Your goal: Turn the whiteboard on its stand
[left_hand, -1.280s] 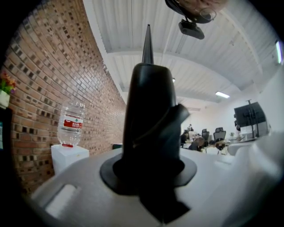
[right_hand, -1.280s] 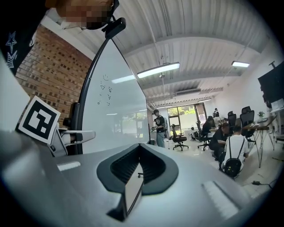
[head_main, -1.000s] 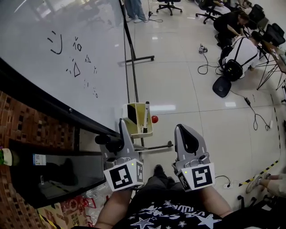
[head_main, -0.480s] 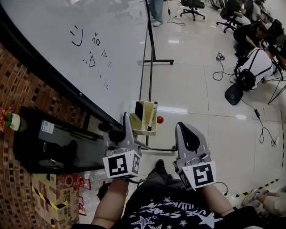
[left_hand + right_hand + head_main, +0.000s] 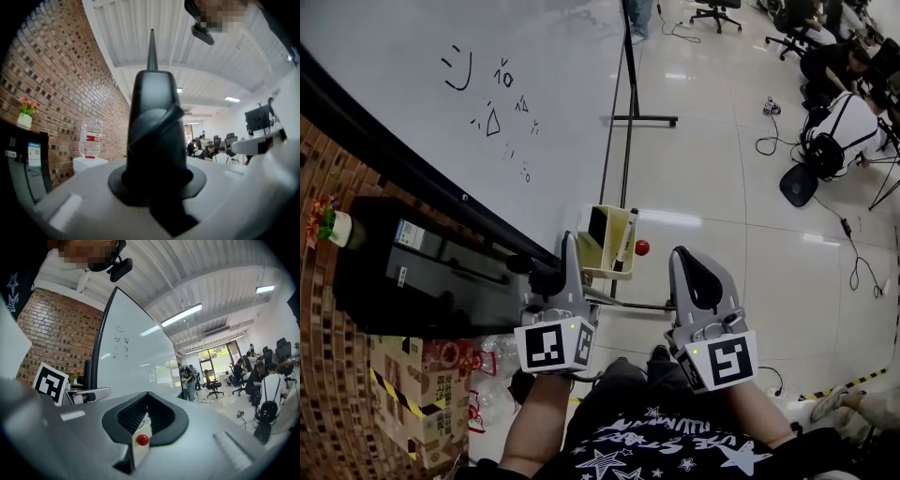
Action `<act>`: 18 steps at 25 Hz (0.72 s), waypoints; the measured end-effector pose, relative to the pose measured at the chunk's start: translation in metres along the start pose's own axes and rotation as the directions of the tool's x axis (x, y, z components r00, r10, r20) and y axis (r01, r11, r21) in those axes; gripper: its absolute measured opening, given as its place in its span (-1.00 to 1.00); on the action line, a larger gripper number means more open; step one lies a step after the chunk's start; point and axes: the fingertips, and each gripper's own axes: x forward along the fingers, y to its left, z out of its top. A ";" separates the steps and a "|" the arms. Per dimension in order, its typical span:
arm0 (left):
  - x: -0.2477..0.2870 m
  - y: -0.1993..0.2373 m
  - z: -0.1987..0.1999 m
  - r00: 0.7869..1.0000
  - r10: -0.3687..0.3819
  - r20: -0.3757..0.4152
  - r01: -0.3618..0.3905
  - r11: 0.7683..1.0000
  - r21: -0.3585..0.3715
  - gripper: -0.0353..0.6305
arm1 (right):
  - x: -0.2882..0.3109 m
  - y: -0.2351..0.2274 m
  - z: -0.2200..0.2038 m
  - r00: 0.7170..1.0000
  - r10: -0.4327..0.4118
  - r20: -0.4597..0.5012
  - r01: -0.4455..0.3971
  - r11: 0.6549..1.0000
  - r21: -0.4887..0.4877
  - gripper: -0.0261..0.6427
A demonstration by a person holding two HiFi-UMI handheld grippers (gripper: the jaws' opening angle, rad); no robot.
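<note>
Black star-print shirt: nearest, at the bottom edge, with the person's forearms reaching forward from it.
Left tool: jaws closed on a black knob at the near end of the whiteboard frame; in the left gripper view the knob fills the gap between them.
Right tool: just right of the left one, jaws together, holding nothing.
Yellow tray: just beyond the left tool, carrying a black eraser and a marker, with a red ball beside it.
Whiteboard: tilted, filling the upper left, with black scribbles on its face.
Stand: a black pole along the board's right edge, running to a foot on the glossy floor.
Brick wall: on the left, behind the board.
Seated people: far right, well apart from the board.
</note>
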 end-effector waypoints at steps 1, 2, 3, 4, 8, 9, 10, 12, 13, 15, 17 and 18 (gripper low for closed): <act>-0.005 0.001 0.000 1.000 -0.001 0.000 0.001 1.000 0.000 -0.60 | -0.002 0.003 0.001 1.000 -0.005 0.001 0.005 1.000 -0.005 -0.90; -0.009 0.001 0.001 1.000 -0.003 -0.001 0.003 1.000 -0.001 -0.60 | -0.004 0.007 0.001 1.000 -0.010 -0.004 0.010 1.000 -0.006 -0.90; -0.014 0.001 0.001 1.000 -0.006 -0.002 0.006 1.000 -0.003 -0.60 | -0.007 0.011 0.000 1.000 -0.019 -0.013 0.019 1.000 -0.006 -0.90; -0.018 0.001 0.002 1.000 -0.009 -0.001 0.009 1.000 -0.004 -0.59 | -0.010 0.014 0.000 0.999 -0.033 -0.017 0.033 0.999 -0.008 -0.90; -0.038 0.003 0.005 1.000 -0.018 0.003 0.018 1.000 -0.009 -0.59 | -0.024 0.026 0.000 0.996 -0.093 -0.003 0.093 0.995 -0.035 -0.90; -0.043 0.004 0.005 1.000 -0.020 0.004 0.020 1.000 -0.010 -0.59 | -0.029 0.031 -0.001 0.995 -0.101 -0.003 0.101 0.994 -0.038 -0.90; -0.048 0.004 0.006 1.000 -0.021 0.005 0.022 1.000 -0.011 -0.59 | -0.032 0.036 -0.003 0.994 -0.105 -0.007 0.105 0.994 -0.038 -0.90; -0.055 0.003 0.008 1.000 -0.025 0.005 0.025 1.000 -0.011 -0.59 | -0.039 0.043 -0.005 0.993 -0.113 -0.015 0.112 0.993 -0.030 -0.90; -0.059 0.002 0.009 1.000 -0.025 0.005 0.025 1.000 -0.011 -0.59 | -0.042 0.046 -0.005 0.993 -0.117 -0.013 0.117 0.993 -0.025 -0.90; -0.068 0.001 0.011 1.000 -0.025 0.005 0.025 1.000 -0.009 -0.59 | -0.049 0.053 -0.004 0.993 -0.121 -0.002 0.120 0.992 -0.024 -0.90; -0.078 0.002 0.012 1.000 -0.028 0.008 0.028 1.000 -0.009 -0.59 | -0.054 0.063 -0.003 0.993 -0.121 0.010 0.122 0.992 -0.016 -0.90; -0.083 0.003 0.012 0.999 -0.031 0.009 0.031 0.999 -0.009 -0.59 | -0.056 0.069 -0.003 0.992 -0.124 0.014 0.125 0.992 -0.010 -0.90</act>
